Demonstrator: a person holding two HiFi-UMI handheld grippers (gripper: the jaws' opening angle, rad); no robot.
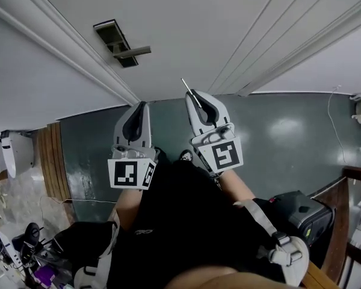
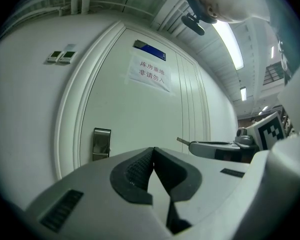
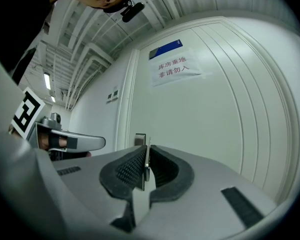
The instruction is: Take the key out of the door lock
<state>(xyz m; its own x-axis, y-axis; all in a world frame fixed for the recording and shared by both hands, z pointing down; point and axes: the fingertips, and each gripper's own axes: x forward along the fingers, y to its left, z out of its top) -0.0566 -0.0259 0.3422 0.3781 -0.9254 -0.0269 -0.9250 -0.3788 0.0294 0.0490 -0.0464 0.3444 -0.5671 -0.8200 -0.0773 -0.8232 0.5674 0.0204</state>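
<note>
The right tool (image 1: 194,95) pinches the key (image 1: 185,85) by its flat sides, blade poking forward and well clear of the lock (image 1: 121,44) on the door (image 1: 228,29), apparently freed, while the left tool (image 1: 142,105) hangs beside it, closed and empty, seemingly unneeded.

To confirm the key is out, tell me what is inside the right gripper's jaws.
A thin metal key, pinched edge-on between the right gripper's pads, its tip poking out. The pads cover its sides.
</note>
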